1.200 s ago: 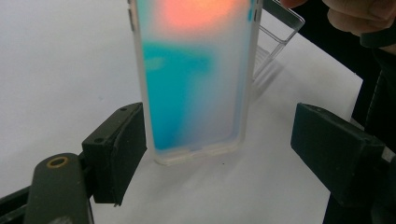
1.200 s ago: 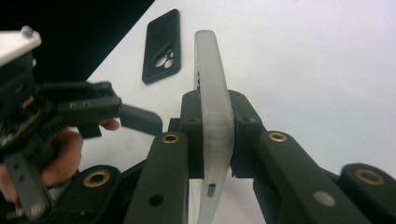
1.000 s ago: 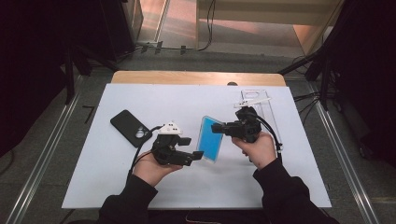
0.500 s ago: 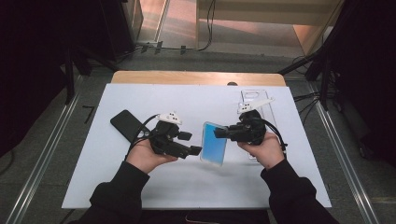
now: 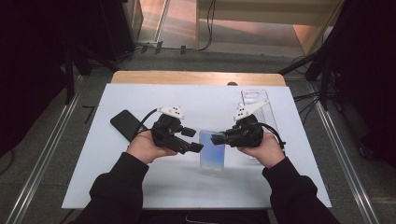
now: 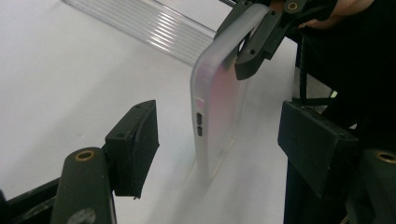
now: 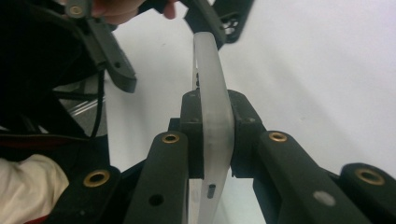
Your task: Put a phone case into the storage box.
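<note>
The translucent phone case (image 5: 212, 150) hung off the table between my two hands, pinched at one long edge by my right gripper (image 5: 219, 138), whose jaws were clamped tight on its rim; in the right gripper view the case (image 7: 212, 107) ran edge-on straight up between my pads (image 7: 191, 135), a frosted strip with a small slot near the bottom. Its free lower end pointed down toward the white table (image 5: 154, 186), tilted a little rather than plumb. My left gripper (image 5: 194, 140) sat just beside the case on the far side from my right one, jaws spread apart and touching nothing. In the left gripper view the case (image 6: 219, 107) stood ahead of my open jaws, between their lines but clear of both pads, its side buttons facing me and a pinkish sheen on its back. Beyond my right gripper a clear plastic tray (image 5: 254, 100) lay on the table. Out past my left hand (image 5: 142, 147), well apart from the case, a black phone (image 5: 125, 123) lay flat on the white surface.
</note>
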`<control>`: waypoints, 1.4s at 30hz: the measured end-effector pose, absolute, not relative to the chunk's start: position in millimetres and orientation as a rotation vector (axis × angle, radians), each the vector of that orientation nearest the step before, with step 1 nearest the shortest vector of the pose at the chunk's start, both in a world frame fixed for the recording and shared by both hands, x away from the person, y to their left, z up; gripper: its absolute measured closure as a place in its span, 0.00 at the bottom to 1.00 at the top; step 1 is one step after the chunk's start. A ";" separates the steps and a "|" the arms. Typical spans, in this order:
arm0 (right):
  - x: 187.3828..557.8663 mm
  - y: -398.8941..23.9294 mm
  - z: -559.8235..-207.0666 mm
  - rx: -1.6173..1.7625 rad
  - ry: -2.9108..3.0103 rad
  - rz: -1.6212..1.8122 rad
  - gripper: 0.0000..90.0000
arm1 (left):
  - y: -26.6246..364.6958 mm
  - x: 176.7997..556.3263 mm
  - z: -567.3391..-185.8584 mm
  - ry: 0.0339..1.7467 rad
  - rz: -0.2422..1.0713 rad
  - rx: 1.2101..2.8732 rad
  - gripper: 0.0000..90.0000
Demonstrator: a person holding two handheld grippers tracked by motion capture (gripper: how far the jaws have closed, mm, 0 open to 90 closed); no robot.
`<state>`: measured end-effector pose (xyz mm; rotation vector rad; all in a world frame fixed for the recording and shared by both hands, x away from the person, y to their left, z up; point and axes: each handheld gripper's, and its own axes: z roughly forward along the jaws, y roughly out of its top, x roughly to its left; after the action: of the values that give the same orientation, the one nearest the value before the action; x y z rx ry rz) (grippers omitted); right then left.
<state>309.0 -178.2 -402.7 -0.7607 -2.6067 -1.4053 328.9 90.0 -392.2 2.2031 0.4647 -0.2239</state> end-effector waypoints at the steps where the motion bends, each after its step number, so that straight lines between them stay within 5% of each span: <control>1: 308.7 -177.4 -403.0 -0.742 -2.607 -1.408 0.85 | 90.4 328.9 -392.3 0.458 -0.220 2.206 0.32; 12: 305.7 -165.4 -404.3 -0.591 -2.595 -1.387 0.85 | 94.6 327.3 -392.0 0.387 -0.231 2.205 0.53; 20: 305.4 -162.9 -405.4 -0.553 -2.562 -1.374 0.85 | 95.1 324.5 -394.0 0.313 -0.320 2.228 0.88; 27: 307.0 -164.3 -406.5 -0.590 -2.544 -1.379 0.84 | 96.4 328.2 -395.1 0.348 -0.385 2.198 0.90; 33: 305.0 -167.2 -400.9 -0.689 -2.532 -1.494 0.45 | 102.4 331.7 -391.1 0.436 -0.387 2.187 0.90; 42: 304.6 -168.7 -398.3 -0.918 -2.541 -1.563 0.29 | 113.3 336.4 -378.3 0.650 -0.258 2.141 0.90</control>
<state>304.6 -168.7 -398.3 -0.9176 -2.5412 -1.5632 336.4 113.3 -378.3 2.1407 0.6501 -0.2583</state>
